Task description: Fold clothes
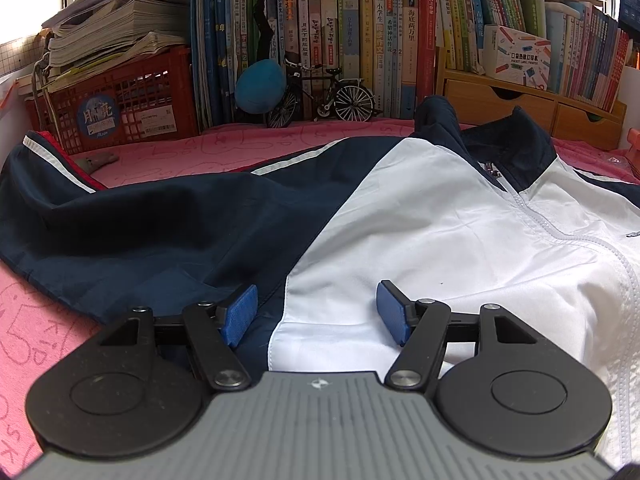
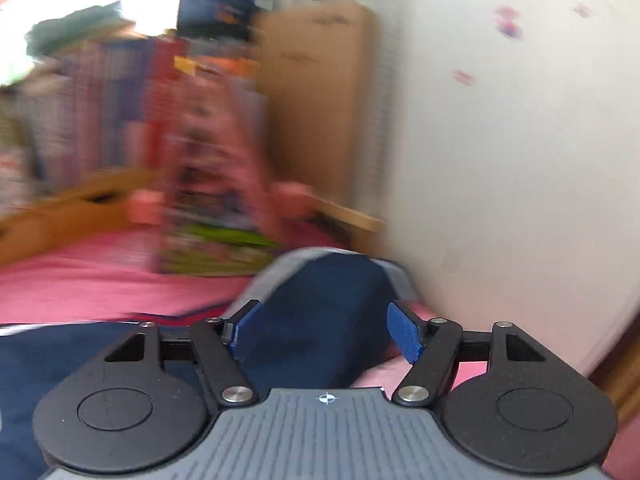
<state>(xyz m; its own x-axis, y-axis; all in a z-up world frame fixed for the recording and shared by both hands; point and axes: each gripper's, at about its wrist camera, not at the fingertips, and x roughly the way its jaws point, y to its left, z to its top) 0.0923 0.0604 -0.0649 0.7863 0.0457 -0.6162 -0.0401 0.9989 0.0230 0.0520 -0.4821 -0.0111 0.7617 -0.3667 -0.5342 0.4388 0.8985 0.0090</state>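
Left wrist view: a navy and white zip-front track jacket is seen spread over a pink printed cloth, its dark collar raised toward the far side and one navy sleeve with a white stripe stretched to the left. The left gripper is held low over the seam between the navy and white panels, jaws parted, nothing pinched between its blue pads. Bare pink cloth is left open beyond the jacket as far as a red plastic crate, a small model bicycle and a row of upright books. In the blurred right wrist view, the right gripper is seen released above a navy sleeve end, close beside a white wall.
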